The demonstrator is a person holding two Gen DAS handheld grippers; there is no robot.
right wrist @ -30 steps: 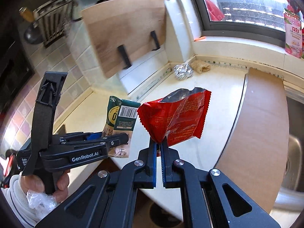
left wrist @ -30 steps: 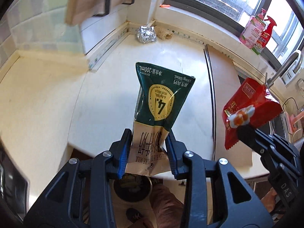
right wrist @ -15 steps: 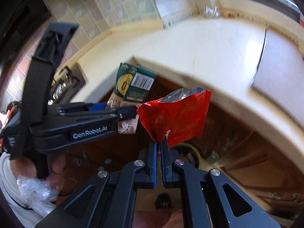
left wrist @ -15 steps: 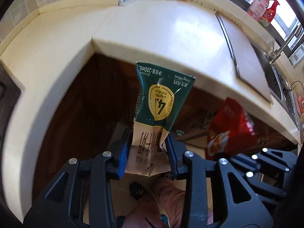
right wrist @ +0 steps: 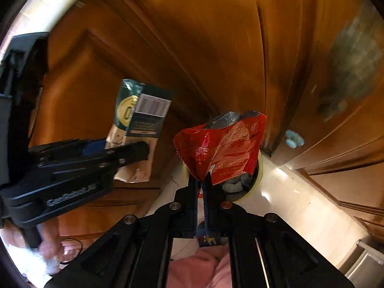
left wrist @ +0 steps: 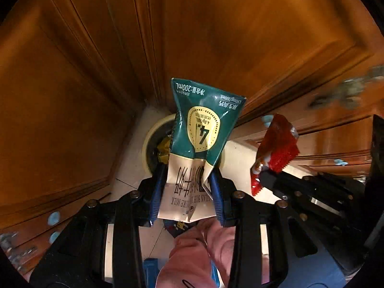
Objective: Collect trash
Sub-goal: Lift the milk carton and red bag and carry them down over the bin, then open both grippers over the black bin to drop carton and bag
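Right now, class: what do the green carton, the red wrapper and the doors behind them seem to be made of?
Green carton: printed coated paperboard, probably; it holds sharp creases and folds.
Red wrapper: thin glossy plastic film with a silvery lining, a serrated edge and crinkles.
Doors: wood or wood veneer, apparently varnished; brown, panelled and shiny.

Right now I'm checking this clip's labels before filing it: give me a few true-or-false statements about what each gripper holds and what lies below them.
1. The left gripper is shut on a green milk carton. True.
2. The right gripper is open and holds nothing. False: it is shut on a red snack wrapper.
3. A round trash bin stands on the floor below the grippers. True.
4. The trash bin holds nothing. False: wrappers already lie inside it.
5. Wooden cabinet doors fill the background. True.
6. The red snack wrapper is sealed. False: its top gapes open.
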